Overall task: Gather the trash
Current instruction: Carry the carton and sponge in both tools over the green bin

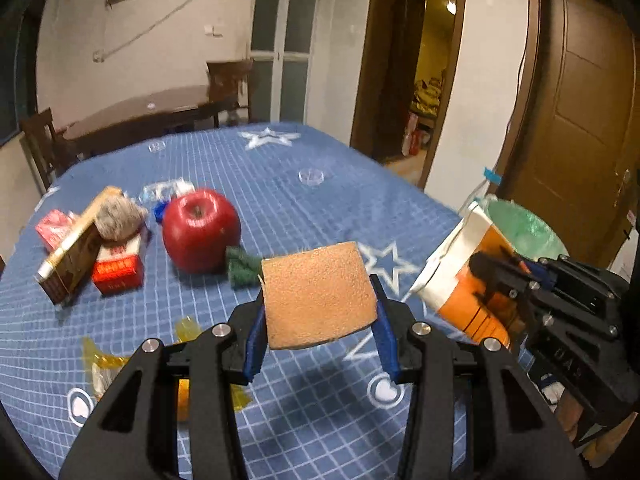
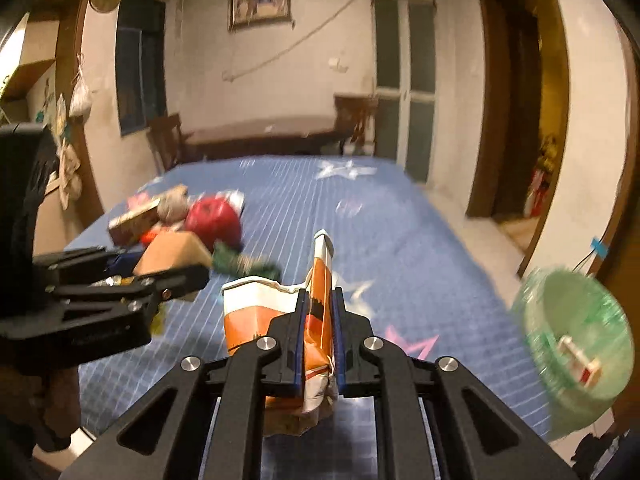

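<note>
My left gripper [image 1: 318,298] is shut on a flat brown sponge pad [image 1: 320,280], held above the blue checked tablecloth [image 1: 320,200]. My right gripper [image 2: 318,304] is shut on a crumpled orange-and-white paper cup [image 2: 256,312], squeezing its wall flat between the blue pads. In the left wrist view the right gripper [image 1: 492,280] and the paper cup [image 1: 456,272] sit at the right, just before a bin lined with a green bag [image 1: 524,228]. In the right wrist view the bin [image 2: 576,344] is at the right, beyond the table edge. The left gripper [image 2: 168,266] with the sponge pad [image 2: 172,254] is at the left.
On the table's left lie a red apple [image 1: 200,230], a red cigarette pack [image 1: 118,268], a brown box [image 1: 76,252], a grey fuzzy ball [image 1: 120,216], a green scrap [image 1: 242,266] and yellow wrappers [image 1: 104,364]. A small white-and-red item [image 2: 580,360] lies in the bin.
</note>
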A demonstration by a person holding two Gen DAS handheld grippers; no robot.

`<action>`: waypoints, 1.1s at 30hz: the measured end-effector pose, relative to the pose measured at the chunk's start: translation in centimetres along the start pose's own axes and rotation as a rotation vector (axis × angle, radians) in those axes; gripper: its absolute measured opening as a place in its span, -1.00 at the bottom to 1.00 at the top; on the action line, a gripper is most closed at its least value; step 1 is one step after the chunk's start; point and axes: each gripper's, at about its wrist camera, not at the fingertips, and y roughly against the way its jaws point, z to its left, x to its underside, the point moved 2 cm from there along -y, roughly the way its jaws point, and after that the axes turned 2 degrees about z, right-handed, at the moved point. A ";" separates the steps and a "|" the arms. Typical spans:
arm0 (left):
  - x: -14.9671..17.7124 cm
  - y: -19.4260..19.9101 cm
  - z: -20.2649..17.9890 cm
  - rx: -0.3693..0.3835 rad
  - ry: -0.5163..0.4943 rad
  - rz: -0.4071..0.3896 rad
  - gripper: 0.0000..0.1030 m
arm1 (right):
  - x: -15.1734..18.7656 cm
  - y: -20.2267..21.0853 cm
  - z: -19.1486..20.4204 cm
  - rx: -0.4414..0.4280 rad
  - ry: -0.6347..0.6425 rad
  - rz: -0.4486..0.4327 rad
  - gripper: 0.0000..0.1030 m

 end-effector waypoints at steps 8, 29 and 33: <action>-3.1 1.4 -3.0 0.008 -0.026 -0.077 -0.16 | -2.8 2.6 -3.2 0.088 -0.025 -0.082 -0.77; -9.2 -1.9 -13.0 0.155 -0.111 -0.136 -0.16 | -5.4 9.0 -16.9 0.304 -0.094 -0.128 -0.77; -10.3 -3.3 -16.3 0.201 -0.141 -0.131 -0.16 | -5.0 10.2 -21.4 0.363 -0.125 -0.113 -0.77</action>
